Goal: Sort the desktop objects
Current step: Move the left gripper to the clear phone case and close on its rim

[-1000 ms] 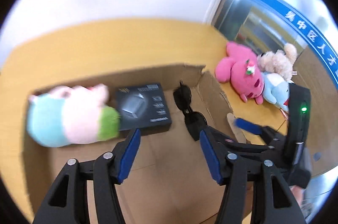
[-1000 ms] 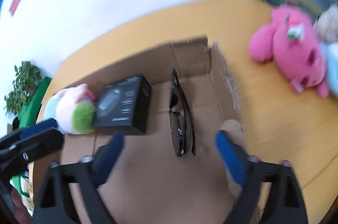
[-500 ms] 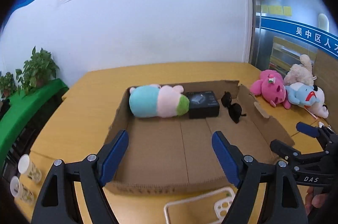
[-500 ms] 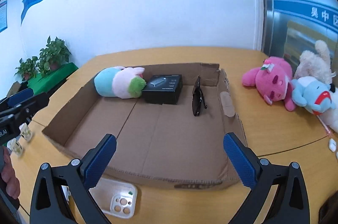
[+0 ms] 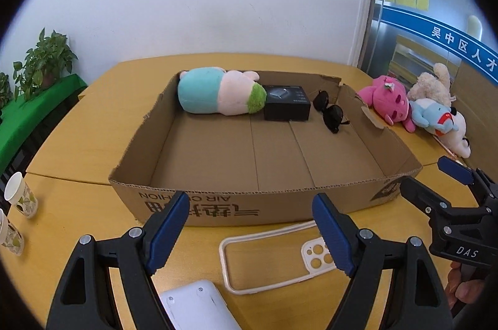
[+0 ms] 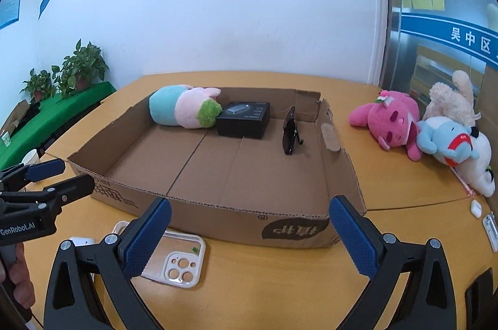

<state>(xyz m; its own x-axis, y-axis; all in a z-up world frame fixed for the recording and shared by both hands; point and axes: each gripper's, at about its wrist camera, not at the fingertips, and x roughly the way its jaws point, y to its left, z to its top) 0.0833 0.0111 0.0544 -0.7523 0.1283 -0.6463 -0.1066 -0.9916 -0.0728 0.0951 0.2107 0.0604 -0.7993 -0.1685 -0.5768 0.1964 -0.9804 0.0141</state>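
Observation:
A shallow cardboard box (image 5: 218, 205) (image 6: 236, 218) sits on the yellow table. At its far end lie a pastel plush (image 5: 218, 95) (image 6: 183, 109), a black box (image 5: 286, 106) (image 6: 244, 118) and black sunglasses (image 5: 330, 110) (image 6: 289, 132). My left gripper (image 5: 249, 233) is open and empty in front of the box, above a clear phone case (image 5: 274, 255) (image 6: 174, 258). My right gripper (image 6: 249, 239) is open and empty at the box's near right corner. A white device (image 5: 196, 308) lies near the left gripper.
A pink plush (image 5: 386, 99) (image 6: 389, 121), a beige plush (image 6: 451, 99) and a blue-and-white plush (image 5: 442, 124) (image 6: 454, 146) lie on the table right of the box. Paper cups (image 5: 21, 199) stand at the left edge. Small white items (image 6: 476, 207) lie at the far right.
Both grippers have pulled back from inside the box to in front of its near wall. The phone case and white device have come into view. Both stay open and empty.

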